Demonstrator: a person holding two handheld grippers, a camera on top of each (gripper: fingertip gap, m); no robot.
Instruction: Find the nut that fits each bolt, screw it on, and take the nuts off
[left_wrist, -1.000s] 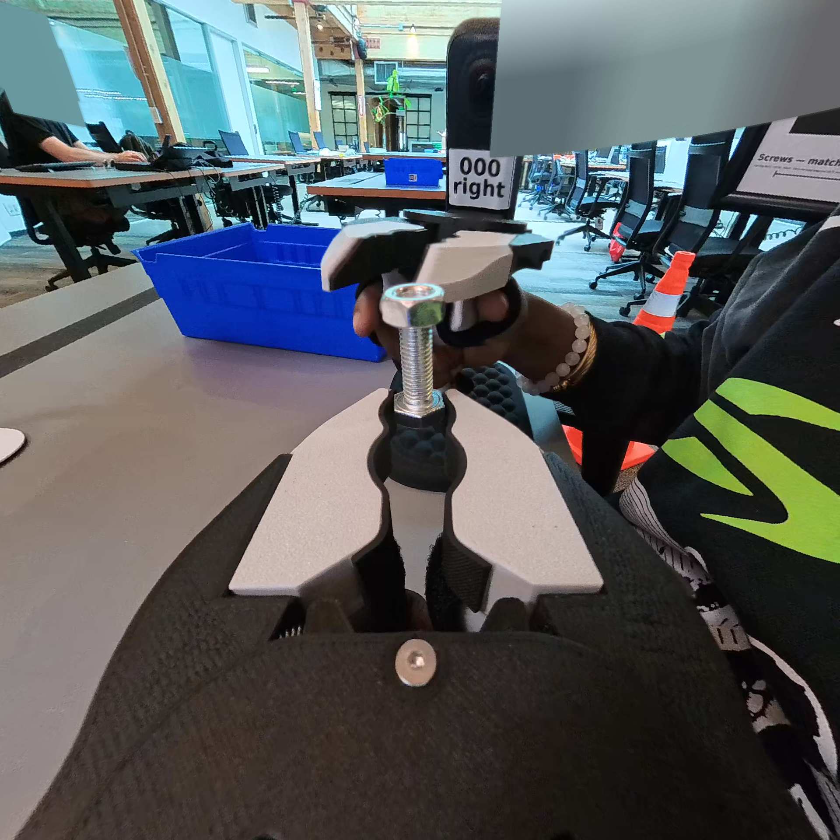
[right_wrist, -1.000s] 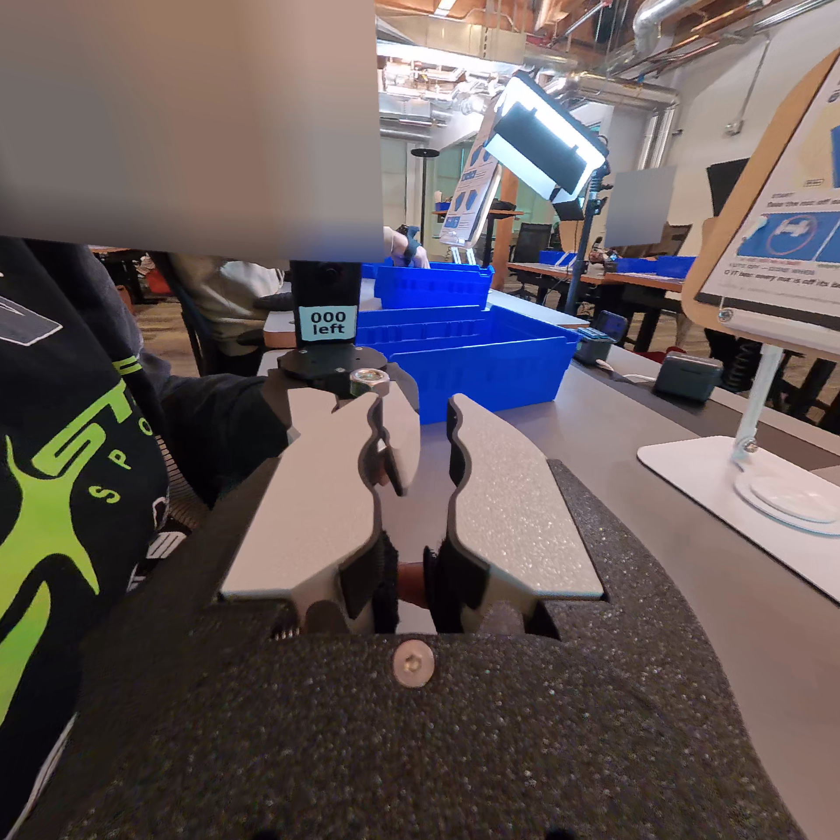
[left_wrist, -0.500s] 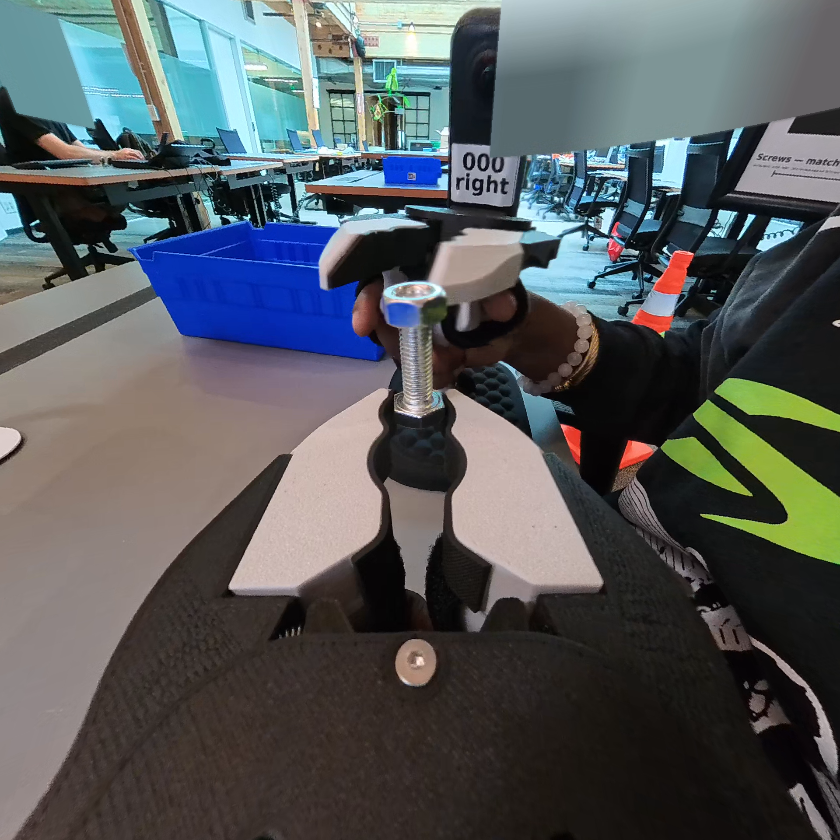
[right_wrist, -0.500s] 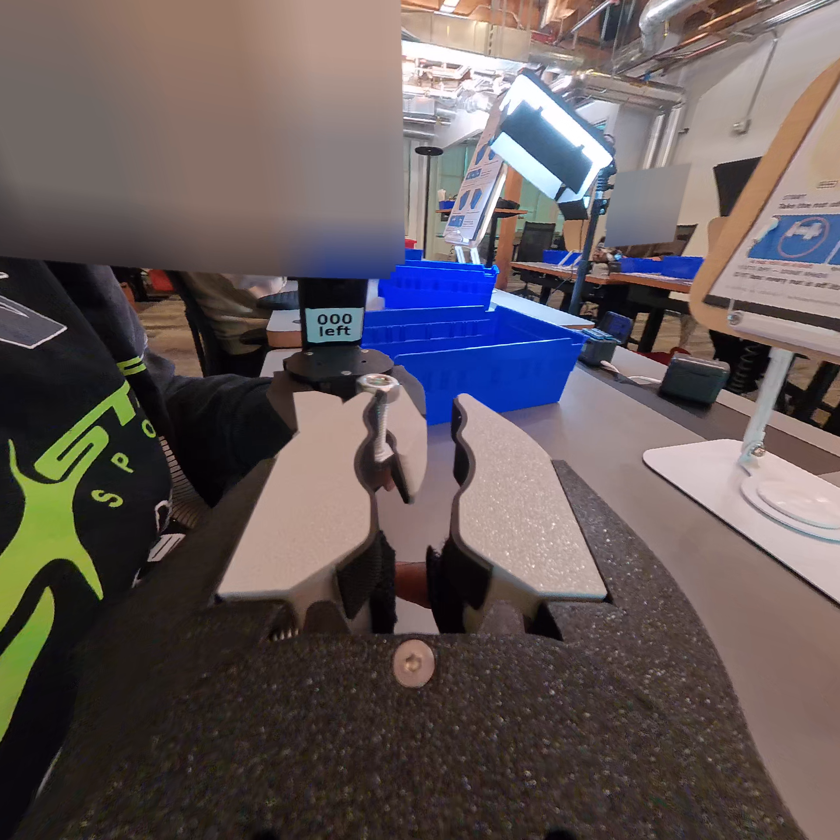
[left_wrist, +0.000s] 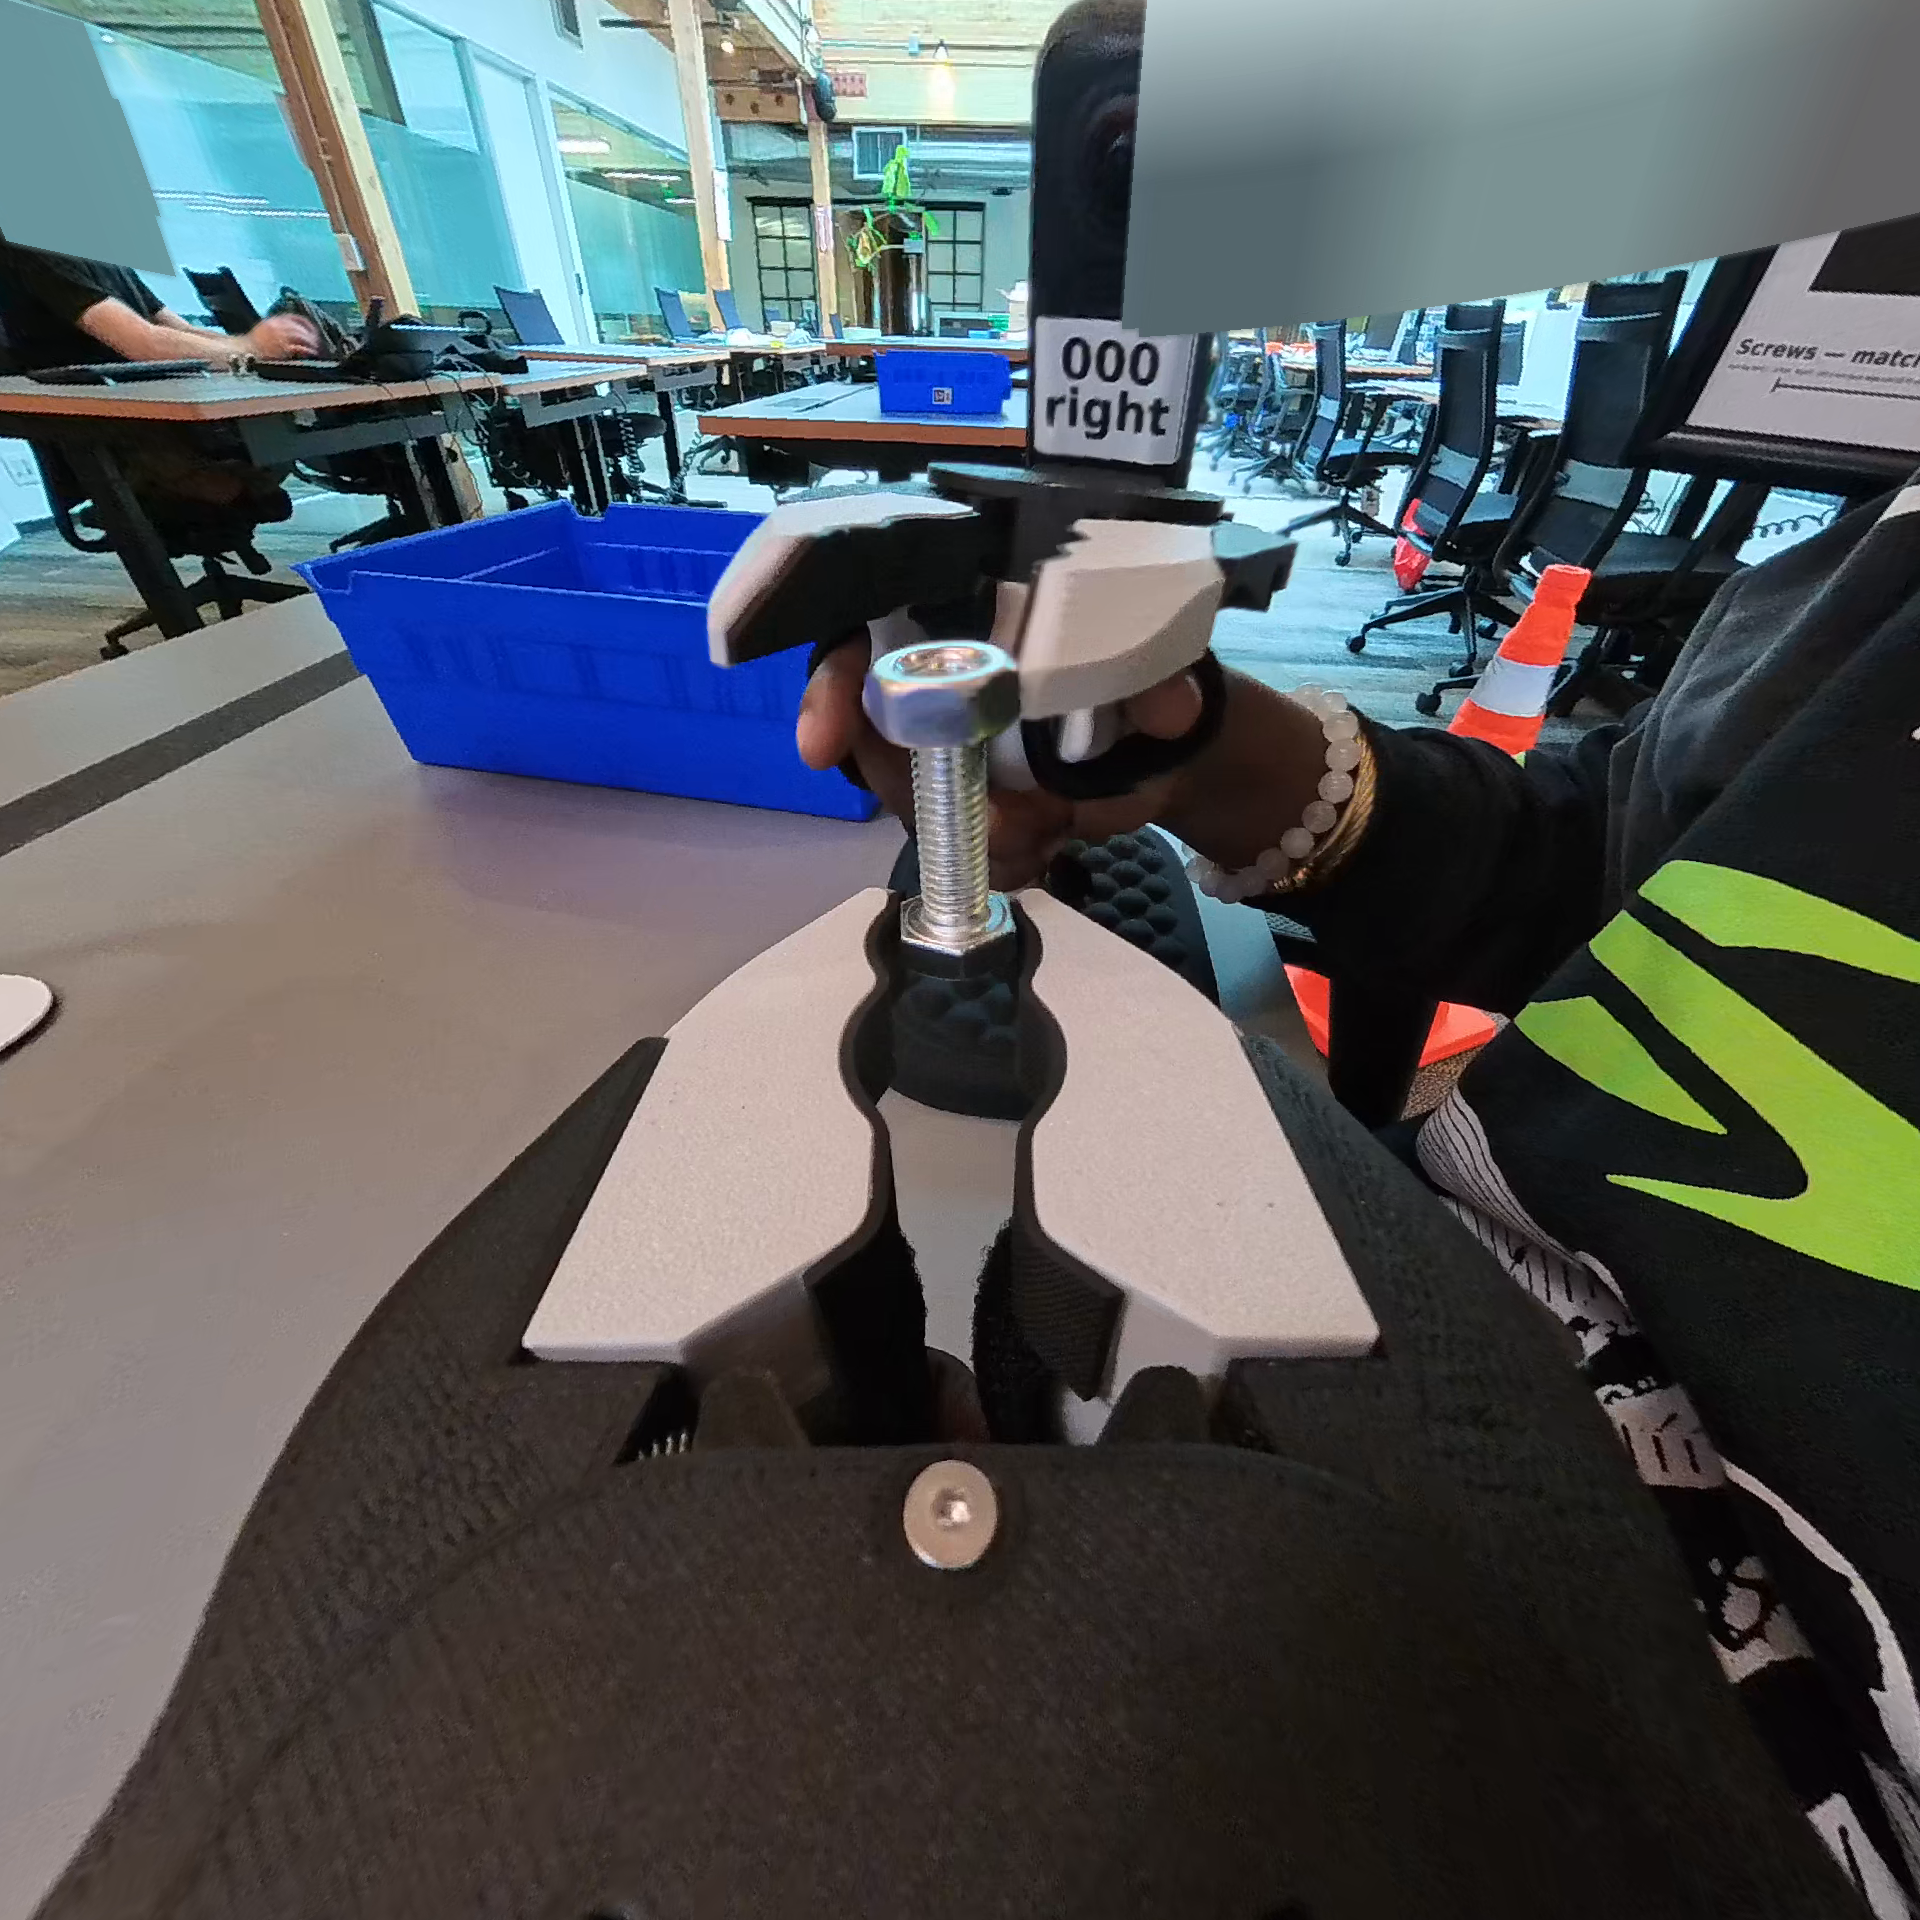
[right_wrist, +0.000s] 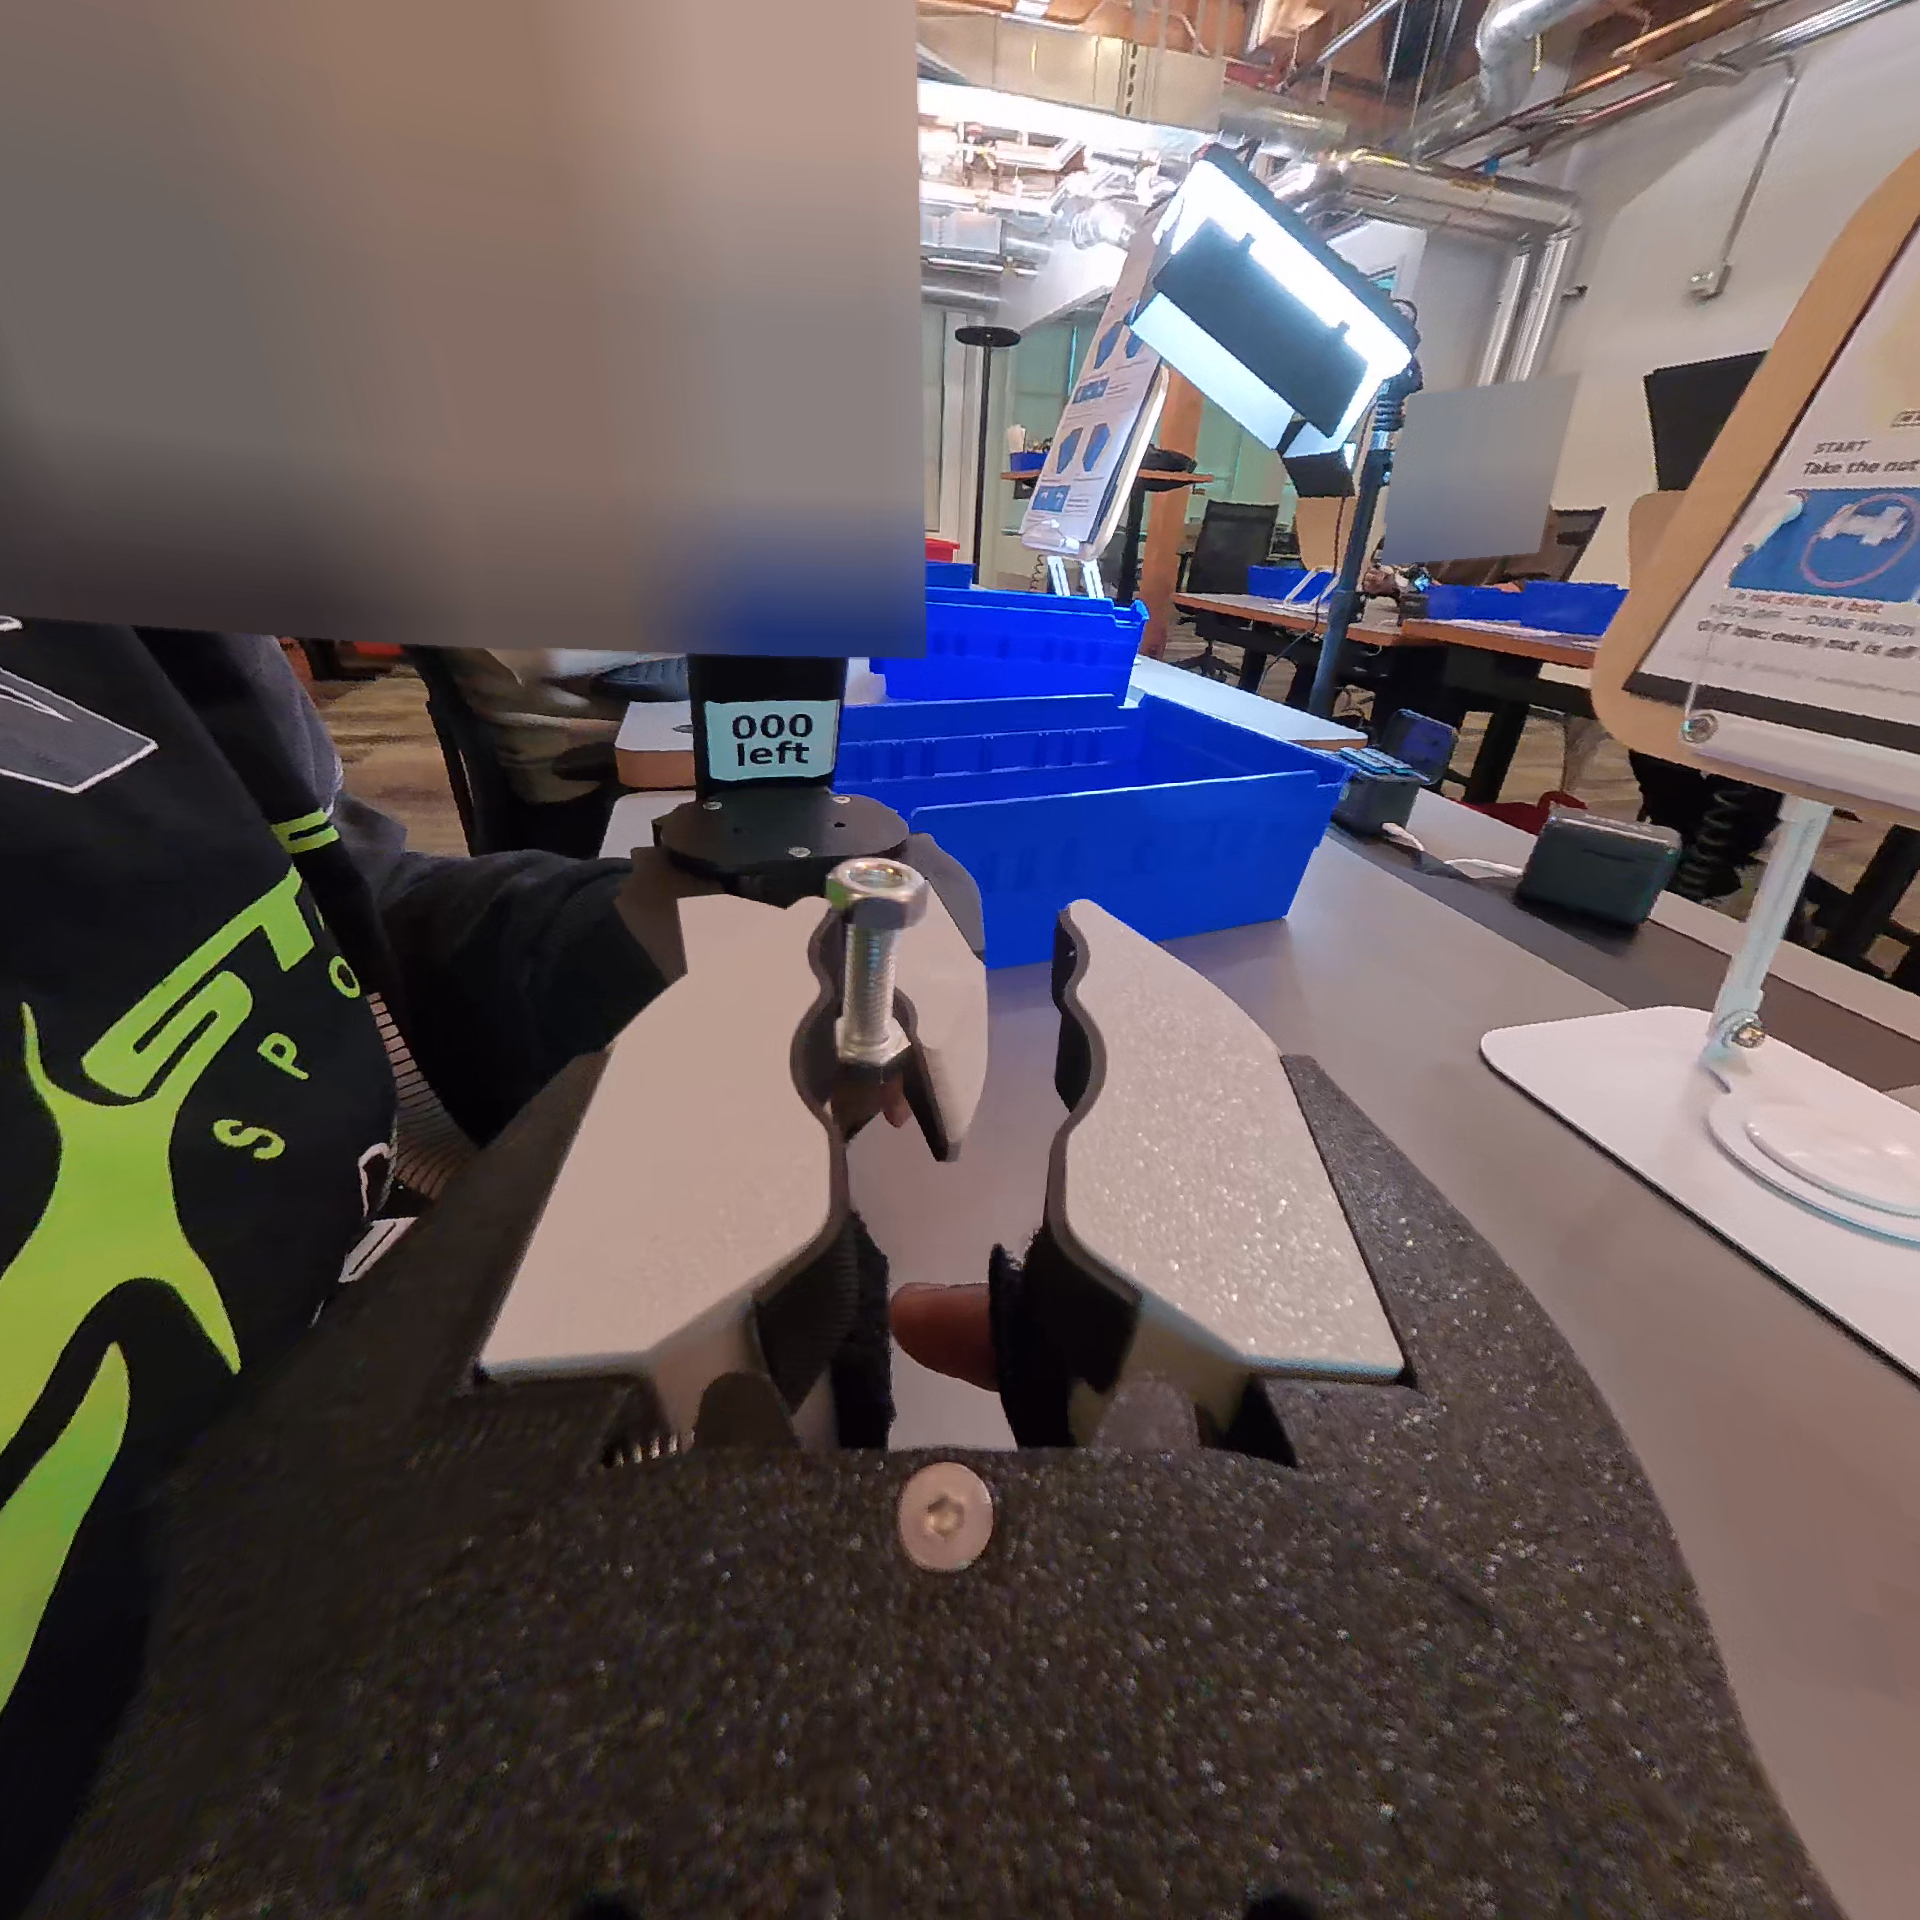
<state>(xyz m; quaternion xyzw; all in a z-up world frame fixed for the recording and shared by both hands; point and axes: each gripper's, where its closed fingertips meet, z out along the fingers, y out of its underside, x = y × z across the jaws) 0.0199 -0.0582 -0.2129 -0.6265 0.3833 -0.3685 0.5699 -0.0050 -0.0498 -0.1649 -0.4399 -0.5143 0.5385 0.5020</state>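
A silver bolt (left_wrist: 948, 821) stands upright with a hex piece at its top (left_wrist: 940, 691) and a smaller hex piece at its bottom (left_wrist: 954, 925). I cannot tell which is the nut. My left gripper (left_wrist: 954, 940) is shut on the bottom hex piece and holds the bolt above the table edge. My right gripper (left_wrist: 935, 613) is open, just above and behind the bolt's top, touching nothing. In the right wrist view my right gripper (right_wrist: 935, 997) is open. The bolt (right_wrist: 871, 987) stands beyond it near its left finger (right_wrist: 707, 1091), held by the left gripper (right_wrist: 873, 1055).
A grey table (left_wrist: 312, 987) carries a blue bin (left_wrist: 582, 665), also in the right wrist view (right_wrist: 1122, 831). A sign stand with a white base (right_wrist: 1621, 1081) and a small dark case (right_wrist: 1600, 868) are to the right. An orange cone (left_wrist: 1527, 665) stands on the floor. Tip to tip, the grippers are about 5 cm apart.
The right gripper has opened wider and shifted, so the whole bolt now shows between its fingers instead of only its top. The left gripper keeps its hold and has barely moved.
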